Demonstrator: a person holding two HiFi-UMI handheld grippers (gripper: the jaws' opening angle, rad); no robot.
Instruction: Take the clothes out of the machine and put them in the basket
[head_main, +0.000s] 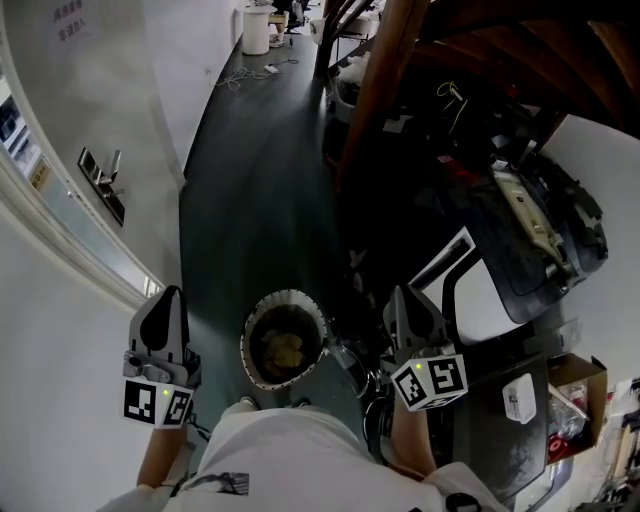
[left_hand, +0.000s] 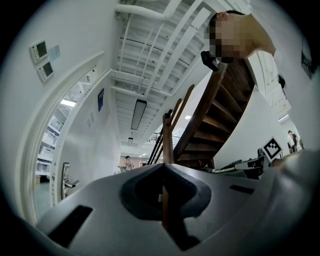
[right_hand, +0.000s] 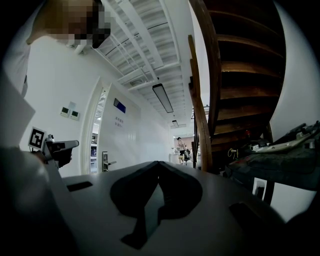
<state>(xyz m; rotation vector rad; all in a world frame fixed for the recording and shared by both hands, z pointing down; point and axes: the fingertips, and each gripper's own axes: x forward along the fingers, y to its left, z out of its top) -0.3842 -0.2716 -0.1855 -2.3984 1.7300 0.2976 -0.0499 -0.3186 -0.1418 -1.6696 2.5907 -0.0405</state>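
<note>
Heavy fisheye, black corners. Ceiling lamp (left_hand: 138, 114) lights white walls (right_hand: 135, 135); floor (head_main: 255, 210) dim, stairs (right_hand: 245, 65) in deep shadow.

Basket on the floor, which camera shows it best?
The head view: it looks straight down into the basket, showing its whole pale rim and yellowish contents. The left and right gripper views face the staircase, and neither shows the basket.

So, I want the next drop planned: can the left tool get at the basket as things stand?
Probably yes: the basket stands open-topped beside the left tool, with nothing between them; its jaws are shut and empty.
</note>
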